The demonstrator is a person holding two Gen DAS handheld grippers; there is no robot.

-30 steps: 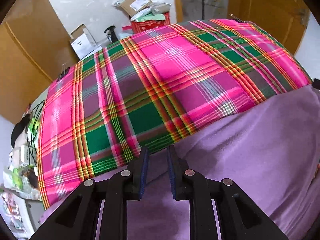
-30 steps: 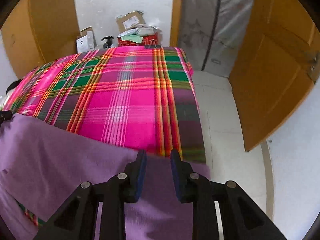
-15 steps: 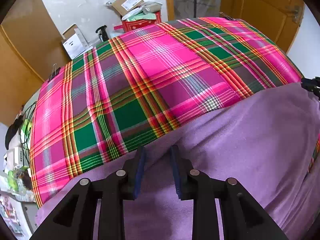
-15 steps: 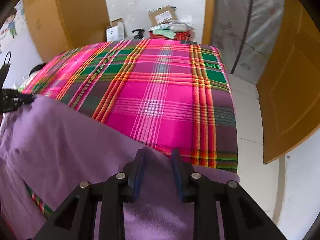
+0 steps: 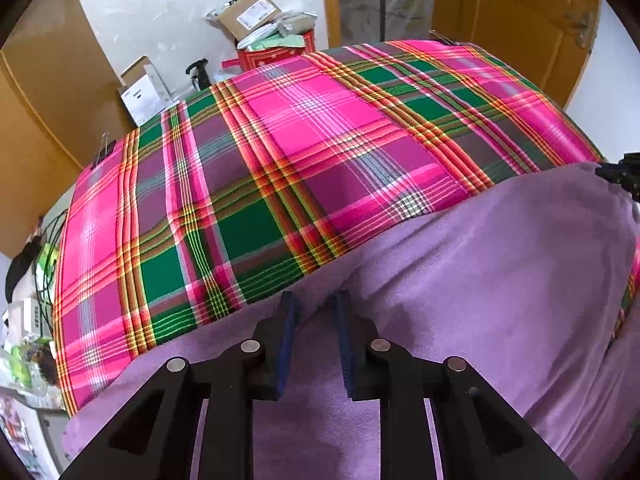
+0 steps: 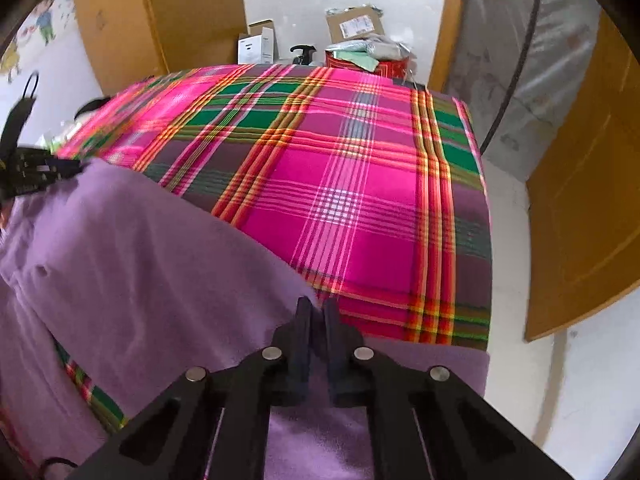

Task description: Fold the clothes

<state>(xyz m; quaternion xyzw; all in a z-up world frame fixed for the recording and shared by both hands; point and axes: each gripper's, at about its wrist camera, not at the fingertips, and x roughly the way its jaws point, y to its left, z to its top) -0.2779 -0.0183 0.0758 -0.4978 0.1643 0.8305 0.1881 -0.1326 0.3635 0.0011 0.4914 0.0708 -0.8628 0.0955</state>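
Observation:
A purple garment [image 5: 500, 272] lies across the near part of a table covered with a pink and green plaid cloth [image 5: 320, 140]. My left gripper [image 5: 314, 304] is at the garment's far edge. Its jaws are closing, and a raised fold of purple fabric fills the gap between the pads. In the right wrist view, my right gripper [image 6: 316, 308] is shut, pinching the far edge of the garment [image 6: 140, 260] over the plaid cloth [image 6: 360, 200]. Each gripper shows at the other view's edge: the right gripper [image 5: 622, 178] and the left gripper [image 6: 40, 170]. Between them the fabric bulges up.
Beyond the table's far edge stand cardboard boxes [image 5: 248, 10], a white box [image 5: 144, 92], a spray bottle [image 5: 198, 72] and a red container [image 5: 276, 52]. Wooden doors [image 6: 580, 220] flank the room. Bare floor [image 6: 540, 380] lies right of the table. Cables and clutter [image 5: 36, 264] sit at its left.
My right gripper's jaws have gone from apart to shut on the garment's edge, and it has rolled and shifted a little. The left jaws widened briefly, then narrowed again on the fold.

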